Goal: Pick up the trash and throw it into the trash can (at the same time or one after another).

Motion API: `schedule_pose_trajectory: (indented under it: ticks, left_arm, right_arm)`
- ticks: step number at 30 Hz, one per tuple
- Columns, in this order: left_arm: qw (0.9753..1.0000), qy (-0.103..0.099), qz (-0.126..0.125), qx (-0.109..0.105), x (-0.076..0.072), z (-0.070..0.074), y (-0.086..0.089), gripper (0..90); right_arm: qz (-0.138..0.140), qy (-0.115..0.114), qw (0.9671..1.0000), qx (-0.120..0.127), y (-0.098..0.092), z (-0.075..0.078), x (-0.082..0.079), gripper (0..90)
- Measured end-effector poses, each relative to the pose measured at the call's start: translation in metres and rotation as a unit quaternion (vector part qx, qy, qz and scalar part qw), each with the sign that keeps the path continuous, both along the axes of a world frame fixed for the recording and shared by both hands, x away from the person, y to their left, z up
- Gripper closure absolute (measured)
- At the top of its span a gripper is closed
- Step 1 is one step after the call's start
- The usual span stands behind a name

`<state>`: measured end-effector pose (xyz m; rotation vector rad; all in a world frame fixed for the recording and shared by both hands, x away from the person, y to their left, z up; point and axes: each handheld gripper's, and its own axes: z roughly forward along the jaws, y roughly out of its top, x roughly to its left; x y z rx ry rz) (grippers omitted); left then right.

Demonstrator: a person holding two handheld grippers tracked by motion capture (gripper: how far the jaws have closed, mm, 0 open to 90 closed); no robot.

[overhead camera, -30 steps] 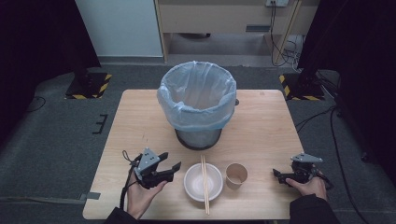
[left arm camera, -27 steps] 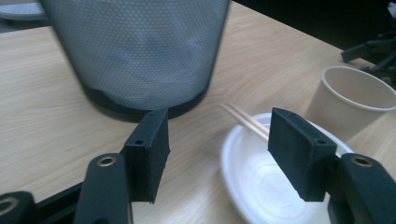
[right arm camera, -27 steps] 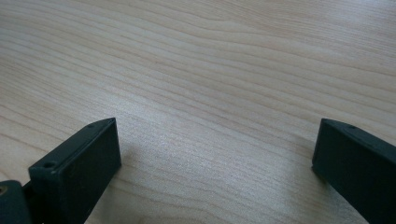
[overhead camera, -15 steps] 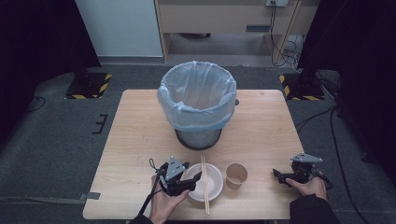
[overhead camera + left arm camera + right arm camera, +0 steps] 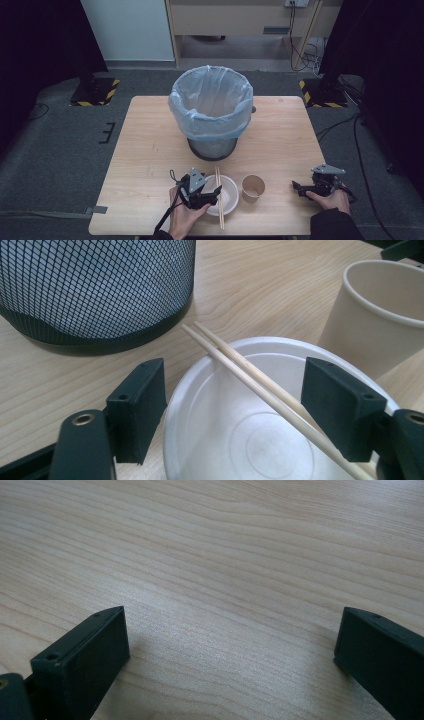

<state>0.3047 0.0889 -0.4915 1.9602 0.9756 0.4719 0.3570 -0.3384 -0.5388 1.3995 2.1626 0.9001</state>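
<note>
Since the earlier frames, the left gripper point(image 5: 212, 192) has been carried rightward along the near edge of the table point(image 5: 150, 150) and is now set at the left rim of the white bowl point(image 5: 227, 197); the right gripper point(image 5: 299, 188) has been kept where it was, well to the right of that bowl, beyond the paper cup point(image 5: 253, 187).

The chopsticks point(image 5: 218, 197) are laid as a pair across the bowl, their long axis running from the table's near edge toward the lined mesh bin point(image 5: 210, 112) behind the bowl. In the left gripper view the jaws are spread wide, one on each side of the bowl's rim point(image 5: 200, 365), and the chopsticks point(image 5: 250, 375) are seen crossing the gap between them on a slant, apart from both pads. Nothing is held.

The left gripper is judged much the nearer to the chopsticks, so a pick by it seems likely; a closing across the sticks' width, not along their length, would be called for.

In the right gripper view the jaws are likewise held wide over bare wood point(image 5: 225, 555), with nothing between them.

No brand, label or writing can be read on the cup, the bowl or the bin.
</note>
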Motion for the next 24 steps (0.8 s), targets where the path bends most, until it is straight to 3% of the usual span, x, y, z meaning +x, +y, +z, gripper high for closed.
schedule_pose_trajectory:
  ticks: [9, 15, 24]
  left_arm:
    - [0.9997, 0.004, -0.013, 0.023, 0.003, -0.006, -0.004, 21.6]
    - [0.9997, 0.013, -0.011, 0.015, 0.006, -0.003, 0.006, 21.6]
    - [0.9994, 0.023, -0.008, 0.024, 0.006, -0.005, 0.012, 21.8]
  right_arm:
    - [0.000, 0.000, 1.0000, 0.000, 0.000, 0.000, 0.000, 1.3]
    - [0.000, 0.000, 1.0000, 0.000, 0.000, 0.000, 0.000, 1.3]
    - [0.000, 0.000, 1.0000, 0.000, 0.000, 0.000, 0.000, 1.3]
